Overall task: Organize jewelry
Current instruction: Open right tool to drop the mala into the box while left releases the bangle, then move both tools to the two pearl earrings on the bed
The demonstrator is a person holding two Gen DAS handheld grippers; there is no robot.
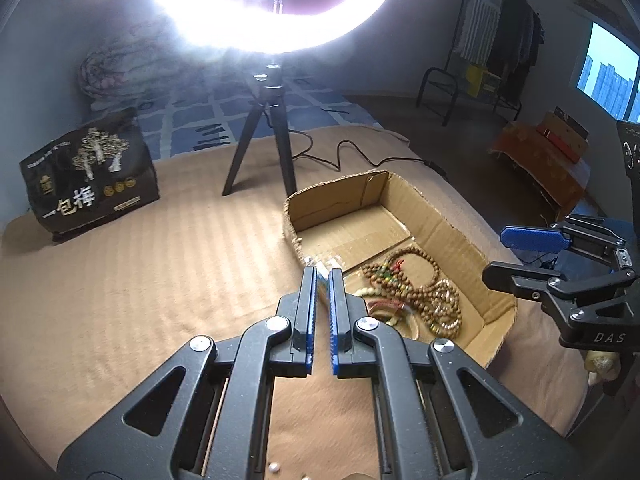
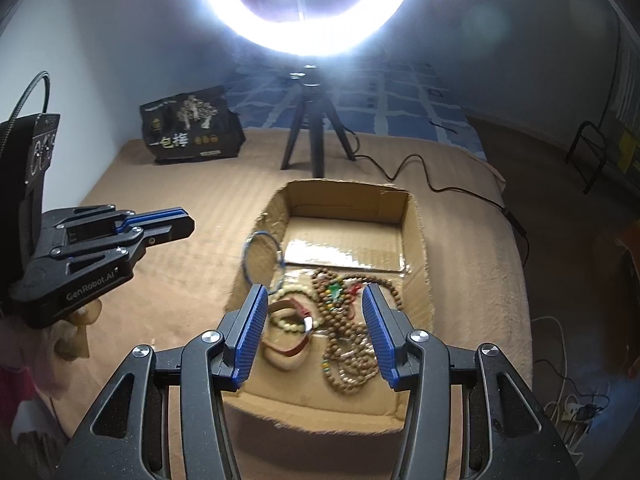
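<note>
An open cardboard box (image 1: 440, 216) (image 2: 344, 200) lies on the brown blanket. Inside it are a long wooden bead necklace (image 1: 420, 280) (image 2: 348, 344), a pale bead bracelet (image 2: 288, 320) and a red-brown strap (image 2: 288, 350). A thin blue bangle (image 2: 246, 256), blurred, stands against the box's left wall. My right gripper (image 2: 314, 292) (image 1: 496, 256) hovers open over the jewellery with nothing between its pads. My left gripper (image 1: 323, 276) (image 2: 190, 222) is shut, just left of the box. Something small and glinting shows past its tips; I cannot tell whether it is held.
A ring light on a black tripod (image 1: 260, 140) (image 2: 308, 132) stands behind the box, its cable (image 1: 340, 156) trailing right. A black printed bag (image 1: 88, 176) (image 2: 188, 128) sits at the far left. Loose pearls (image 1: 274, 468) lie near the blanket's front.
</note>
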